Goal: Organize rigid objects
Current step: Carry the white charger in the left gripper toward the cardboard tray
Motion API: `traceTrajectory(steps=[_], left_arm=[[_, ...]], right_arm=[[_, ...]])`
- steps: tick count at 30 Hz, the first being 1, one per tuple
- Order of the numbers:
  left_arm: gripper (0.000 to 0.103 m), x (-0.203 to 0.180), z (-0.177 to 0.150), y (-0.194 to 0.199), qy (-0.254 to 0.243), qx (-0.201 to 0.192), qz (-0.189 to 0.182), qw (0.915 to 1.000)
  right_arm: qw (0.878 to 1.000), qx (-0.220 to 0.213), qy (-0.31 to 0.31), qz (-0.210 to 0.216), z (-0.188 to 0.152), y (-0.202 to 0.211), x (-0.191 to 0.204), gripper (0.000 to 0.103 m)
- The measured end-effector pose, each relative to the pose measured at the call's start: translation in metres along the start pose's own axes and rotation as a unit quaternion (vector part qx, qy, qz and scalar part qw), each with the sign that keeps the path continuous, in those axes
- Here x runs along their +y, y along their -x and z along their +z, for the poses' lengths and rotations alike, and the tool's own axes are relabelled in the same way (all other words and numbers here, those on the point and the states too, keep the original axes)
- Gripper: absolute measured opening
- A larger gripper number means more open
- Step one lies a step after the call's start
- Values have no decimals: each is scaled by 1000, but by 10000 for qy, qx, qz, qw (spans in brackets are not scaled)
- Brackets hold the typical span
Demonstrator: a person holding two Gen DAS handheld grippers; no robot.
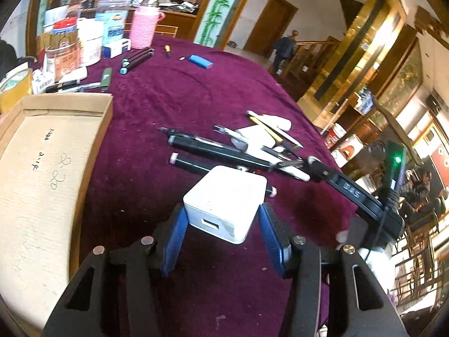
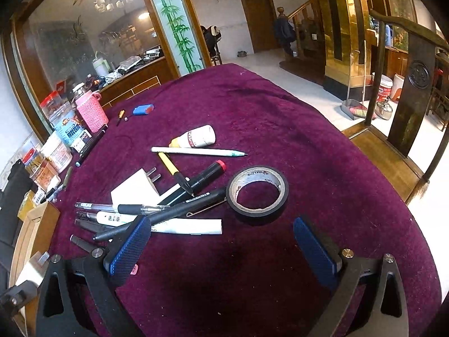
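Note:
My left gripper is shut on a white USB charger cube and holds it above the purple tablecloth, just right of an open cardboard box. A pile of pens and markers lies beyond it. My right gripper is open and empty, low over the cloth. A black tape roll lies just ahead between its fingers. Left of it lie several pens, a second white charger, a white pencil and a small glue bottle. The right gripper also shows in the left wrist view.
Jars, tins and a pink knitted bottle crowd the table's far left edge. A blue lighter, a small screwdriver and two markers lie farther back. A wooden chair stands at the table's right edge.

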State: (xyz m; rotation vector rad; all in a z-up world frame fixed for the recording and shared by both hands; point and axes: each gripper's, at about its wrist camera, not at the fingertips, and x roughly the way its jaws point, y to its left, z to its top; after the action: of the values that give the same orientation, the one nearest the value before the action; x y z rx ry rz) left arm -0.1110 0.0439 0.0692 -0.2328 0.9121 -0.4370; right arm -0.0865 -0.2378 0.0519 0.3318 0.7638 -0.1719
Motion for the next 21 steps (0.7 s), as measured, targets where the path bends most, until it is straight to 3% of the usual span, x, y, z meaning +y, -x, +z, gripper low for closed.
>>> traceTrajectory(steps=[12,18,21], left_arm=[[51,-8,-4,11,-126,-13,-221,9997],[51,3,-3,35,-68,-212,-253,9994],[51,15,-5,55,-47,-403,-134,9991]], right_arm=[[9999,129,54,-13,0,-2,0,102],[9993,338,131,12,0,-10,3,102],[9982,449,299,252,1,-3,9,102]])
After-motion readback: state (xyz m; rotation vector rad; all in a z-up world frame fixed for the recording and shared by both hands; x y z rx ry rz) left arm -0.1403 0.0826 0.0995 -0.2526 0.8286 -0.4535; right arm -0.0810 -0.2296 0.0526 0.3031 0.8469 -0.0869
